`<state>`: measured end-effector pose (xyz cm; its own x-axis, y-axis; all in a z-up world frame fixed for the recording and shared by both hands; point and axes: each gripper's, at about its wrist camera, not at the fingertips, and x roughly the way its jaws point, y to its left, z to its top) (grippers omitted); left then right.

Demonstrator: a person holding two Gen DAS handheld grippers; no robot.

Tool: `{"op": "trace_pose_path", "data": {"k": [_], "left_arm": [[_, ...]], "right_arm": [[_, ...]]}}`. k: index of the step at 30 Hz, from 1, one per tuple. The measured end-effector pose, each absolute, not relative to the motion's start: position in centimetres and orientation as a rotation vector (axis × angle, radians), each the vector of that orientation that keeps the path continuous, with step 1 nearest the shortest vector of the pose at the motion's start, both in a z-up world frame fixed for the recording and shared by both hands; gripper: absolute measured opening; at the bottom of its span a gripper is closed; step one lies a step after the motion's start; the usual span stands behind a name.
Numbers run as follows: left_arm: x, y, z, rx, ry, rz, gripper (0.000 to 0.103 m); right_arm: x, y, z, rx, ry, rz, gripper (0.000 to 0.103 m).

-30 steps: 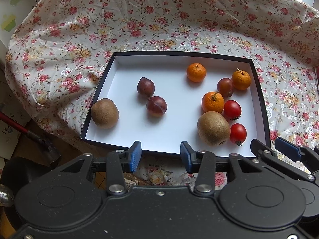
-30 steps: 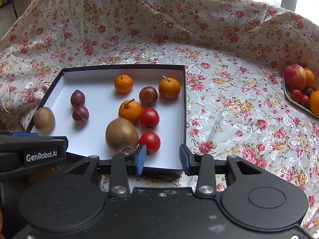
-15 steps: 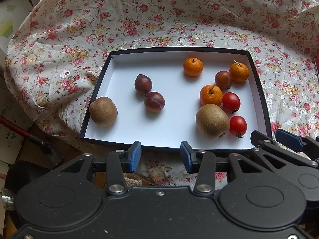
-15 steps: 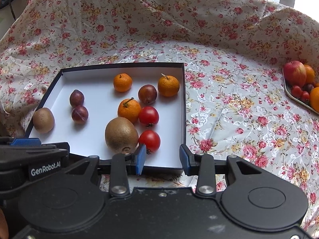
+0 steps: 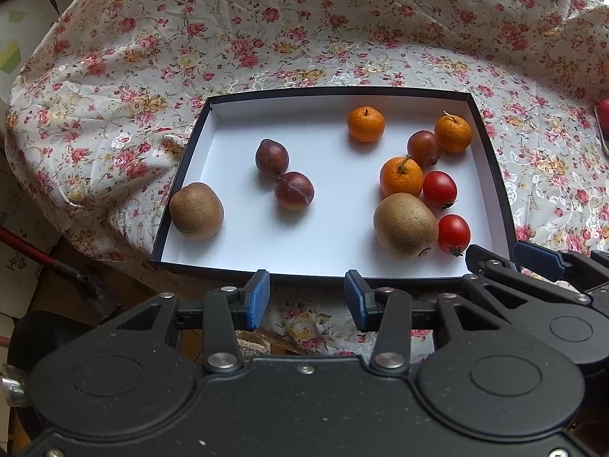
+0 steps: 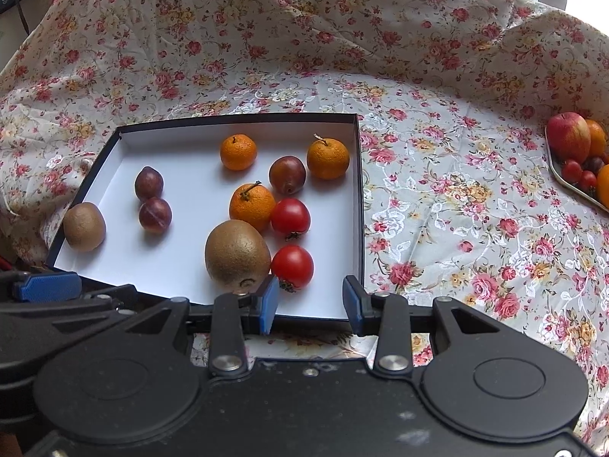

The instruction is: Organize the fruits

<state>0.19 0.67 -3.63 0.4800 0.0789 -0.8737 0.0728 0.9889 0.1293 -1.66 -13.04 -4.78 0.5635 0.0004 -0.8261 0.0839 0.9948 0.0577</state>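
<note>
Both grippers, left (image 5: 306,299) and right (image 6: 310,304), hover half open and empty before a box (image 6: 357,205) of fruit; a plate (image 6: 571,188) sits at three o'clock on the cloth (image 6: 437,175).

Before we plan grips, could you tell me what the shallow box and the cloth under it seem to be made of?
Shallow box: likely cardboard, with thin straight walls, dark outside, matte white inside. Cloth: thin woven fabric, slightly glossy, judging by its creases and sheen on the floral print.
</note>
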Motion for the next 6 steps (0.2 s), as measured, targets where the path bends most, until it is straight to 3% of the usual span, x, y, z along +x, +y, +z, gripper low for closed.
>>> {"op": "trace_pose_path", "data": {"k": [6], "left_arm": [[0.23,1.17,-3.52,0.137,1.069,0.007,0.053]], "right_arm": [[-1.45,-12.51,-5.06,0.08,0.98,-0.04,0.04]]}}
